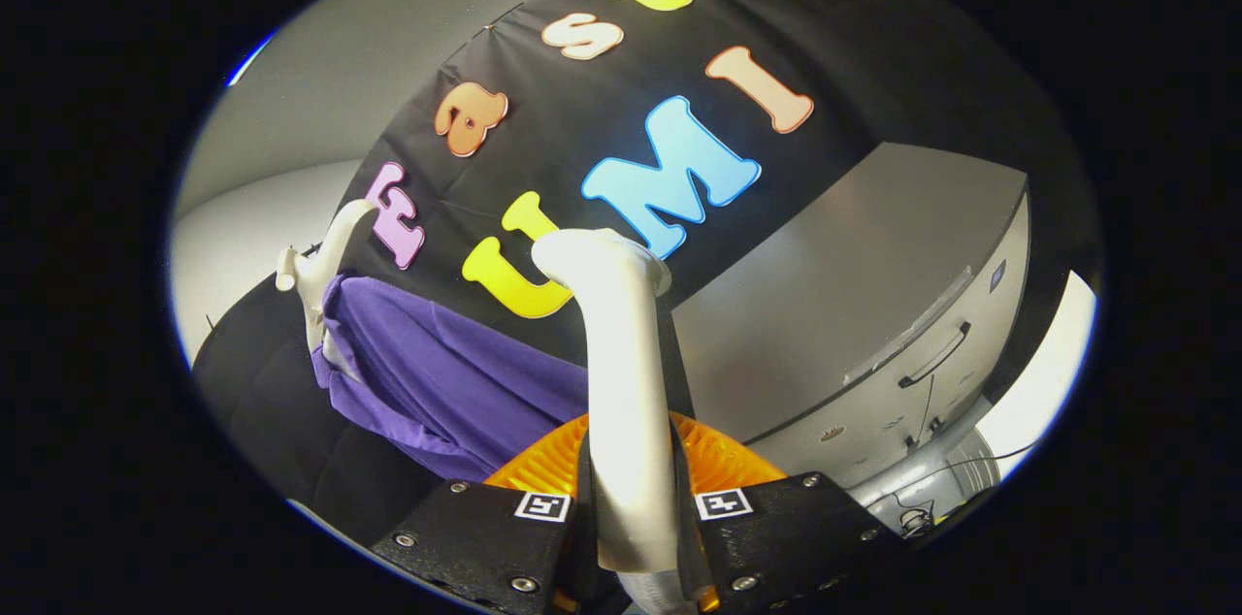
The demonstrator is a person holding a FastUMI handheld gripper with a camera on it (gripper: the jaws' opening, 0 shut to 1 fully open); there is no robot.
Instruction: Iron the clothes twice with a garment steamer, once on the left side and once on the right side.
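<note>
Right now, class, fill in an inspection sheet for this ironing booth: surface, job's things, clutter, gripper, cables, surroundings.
Surface: nothing seen.
Job's things: white plastic garment steamer handle stands between the fingers, its head beyond them; purple cloth garment hangs on a white plastic hanger, beside the steamer.
Clutter: nothing seen.
Gripper: gripper shut on the steamer handle, both fingers pressing its sides; an orange ribbed part sits just behind the handle.
Cables: thin dark cable runs beside the cabinet's base.
Surroundings: grey metal cabinet with a dark drawer handle beside the steamer; black cloth booth wall behind.
</note>
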